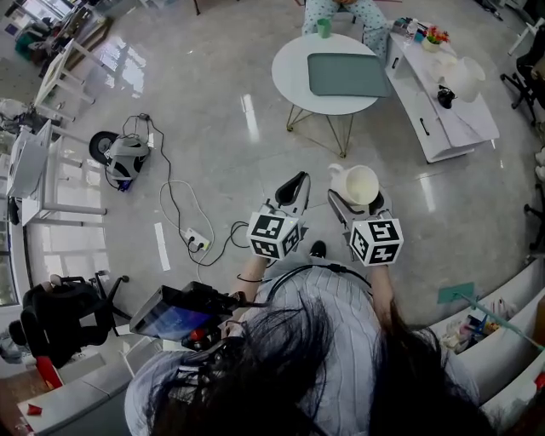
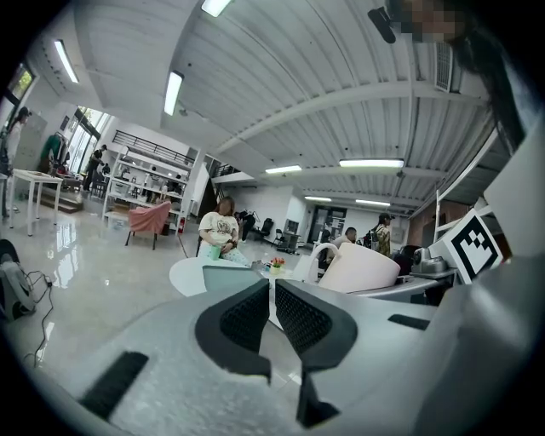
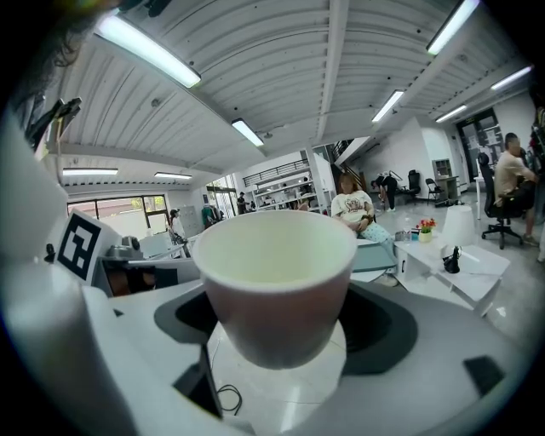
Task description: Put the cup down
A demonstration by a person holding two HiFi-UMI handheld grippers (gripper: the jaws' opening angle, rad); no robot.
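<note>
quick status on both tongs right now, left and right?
Left tongs: shut, nothing between them.
Right tongs: shut on the white cup.

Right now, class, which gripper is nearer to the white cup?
Right. The right gripper is shut on the cup; the left gripper is apart from it, to its left, jaws together and empty.

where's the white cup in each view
Head view: cup just right of centre, held in the right gripper.
Left gripper view: right of centre, beyond the jaws.
Right gripper view: dead centre, between the jaws.
Shared landmark: the seated person.
</note>
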